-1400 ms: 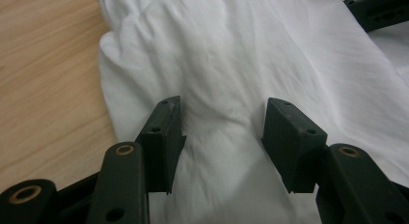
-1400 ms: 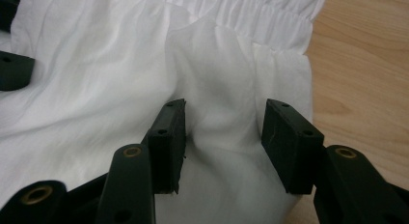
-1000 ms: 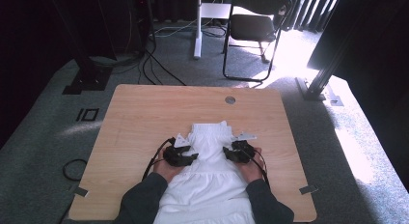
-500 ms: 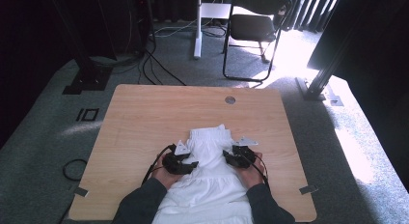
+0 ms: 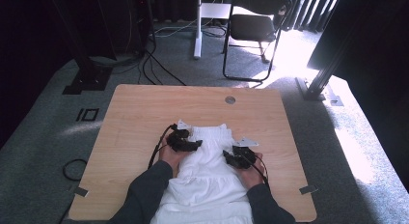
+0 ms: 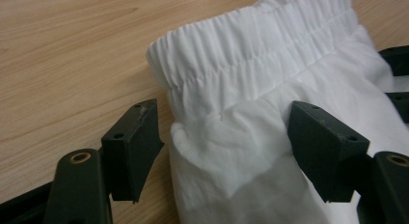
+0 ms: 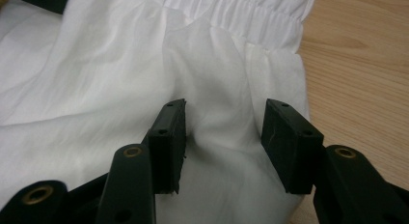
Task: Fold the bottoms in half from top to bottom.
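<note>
A white garment (image 5: 207, 185) with a gathered elastic waistband (image 5: 214, 132) lies flat on the wooden table (image 5: 135, 113), its hem toward the person. My left gripper (image 5: 197, 145) sits at the garment's left edge just below the waistband (image 6: 251, 55). In the left gripper view its jaws (image 6: 224, 132) have just been opening and now stand wide; a loose bunch of cloth lies between them, unpressed. My right gripper (image 5: 227, 155) rests on the garment's right side. Its jaws (image 7: 224, 127) stand apart over a soft ridge of cloth near the right edge.
A black chair (image 5: 255, 26) and cables (image 5: 159, 64) are on the carpet beyond the table. A round grommet (image 5: 230, 100) sits near the table's far edge. Bare wood stretches left and right of the garment.
The left gripper has moved away from the person along the garment's left edge, up toward the waistband. The right gripper has stayed about where it was.
</note>
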